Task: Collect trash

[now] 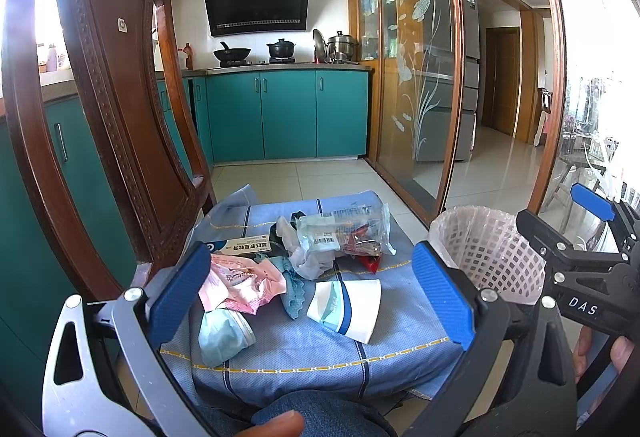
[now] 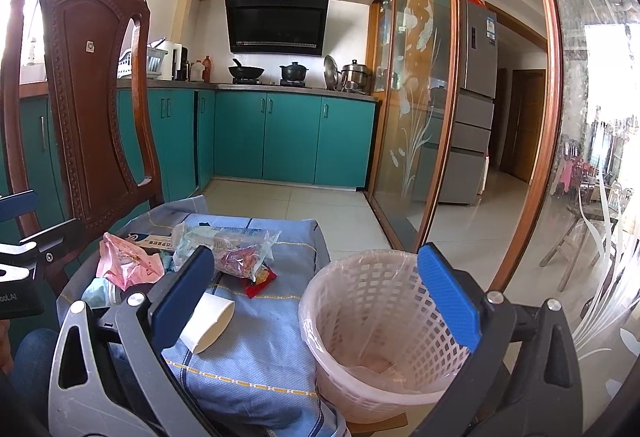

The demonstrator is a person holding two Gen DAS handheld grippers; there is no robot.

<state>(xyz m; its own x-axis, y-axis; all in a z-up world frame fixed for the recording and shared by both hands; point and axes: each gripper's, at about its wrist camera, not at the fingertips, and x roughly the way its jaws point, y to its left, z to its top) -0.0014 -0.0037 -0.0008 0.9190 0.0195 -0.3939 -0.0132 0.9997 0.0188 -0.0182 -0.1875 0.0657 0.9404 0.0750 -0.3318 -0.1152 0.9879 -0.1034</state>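
Note:
Trash lies on a blue cloth point(image 1: 304, 353) over a seat: a paper cup point(image 1: 346, 309) on its side, a pink wrapper point(image 1: 240, 287), a blue face mask point(image 1: 222, 335), a clear plastic bag point(image 1: 340, 233) with snack packets, crumpled tissue point(image 1: 306, 261) and a flat box point(image 1: 240, 243). My left gripper point(image 1: 312, 295) is open and empty, hovering over the pile. A white lattice bin point(image 2: 376, 333) with a pink liner stands right of the seat. My right gripper point(image 2: 316, 301) is open and empty above the bin's rim; the cup point(image 2: 210, 323) lies by its left finger.
A carved wooden chair back point(image 1: 116, 109) rises on the left. A glass sliding door point(image 1: 420, 69) in a wooden frame stands right. Teal kitchen cabinets point(image 1: 288, 113) and tiled floor point(image 1: 312, 177) lie beyond. The bin also shows in the left wrist view point(image 1: 484, 257).

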